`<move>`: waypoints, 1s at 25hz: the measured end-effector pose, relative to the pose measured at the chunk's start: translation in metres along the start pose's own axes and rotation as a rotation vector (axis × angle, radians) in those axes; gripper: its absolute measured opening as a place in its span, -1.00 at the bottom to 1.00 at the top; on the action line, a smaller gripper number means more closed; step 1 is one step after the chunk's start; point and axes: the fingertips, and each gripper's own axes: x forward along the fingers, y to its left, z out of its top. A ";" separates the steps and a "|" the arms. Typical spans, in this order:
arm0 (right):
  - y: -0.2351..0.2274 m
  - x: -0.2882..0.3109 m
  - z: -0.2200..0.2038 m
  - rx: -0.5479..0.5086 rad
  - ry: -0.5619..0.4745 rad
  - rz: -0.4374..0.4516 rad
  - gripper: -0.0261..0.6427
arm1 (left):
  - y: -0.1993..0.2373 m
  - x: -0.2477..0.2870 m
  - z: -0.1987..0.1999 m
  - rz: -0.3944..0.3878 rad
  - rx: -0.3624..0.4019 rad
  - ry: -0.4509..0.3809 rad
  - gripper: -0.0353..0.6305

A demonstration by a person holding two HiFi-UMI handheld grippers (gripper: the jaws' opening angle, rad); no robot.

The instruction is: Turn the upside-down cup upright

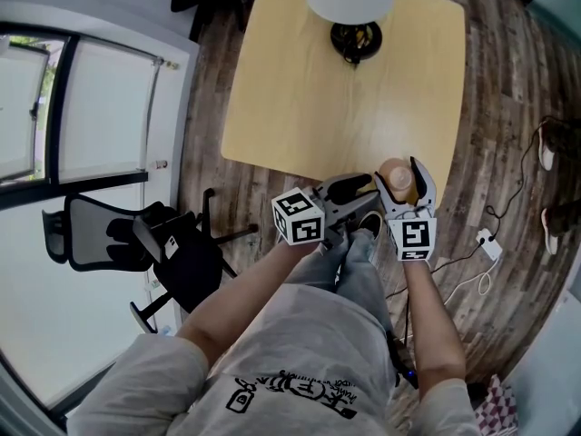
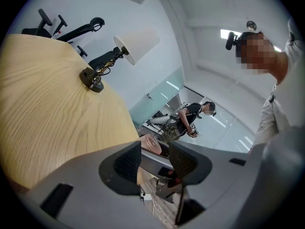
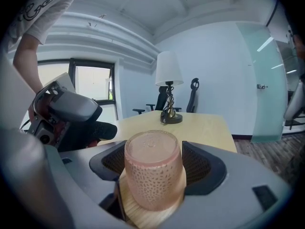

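Note:
The pink speckled cup stands base-up on the near right corner of the light wooden table. My right gripper is open with one jaw on each side of the cup, close to its walls; a thin gap shows at the right pad. In the head view the cup sits between those fingers of the right gripper. My left gripper hovers just left of the cup, pointing at it. Its jaws are open by a narrow gap with nothing in them, and the cup shows beyond.
A table lamp with a white shade and dark base stands at the table's far side. A black office chair sits on the floor to the left. A power strip with cables lies on the wooden floor to the right.

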 end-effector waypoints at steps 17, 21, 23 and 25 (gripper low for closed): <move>0.003 -0.063 0.078 0.079 -0.059 0.009 -0.54 | -0.049 -0.014 0.053 -0.044 0.049 -0.101 -0.61; 0.012 -0.083 0.106 0.103 -0.066 0.014 -0.69 | -0.075 -0.022 0.073 -0.045 0.108 -0.118 -0.79; 0.015 -0.091 0.118 0.129 -0.062 0.011 -0.74 | -0.088 -0.024 0.080 -0.038 0.138 -0.116 -0.82; 0.018 -0.096 0.131 0.162 -0.061 0.007 -0.78 | -0.103 -0.025 0.087 -0.042 0.179 -0.105 -0.85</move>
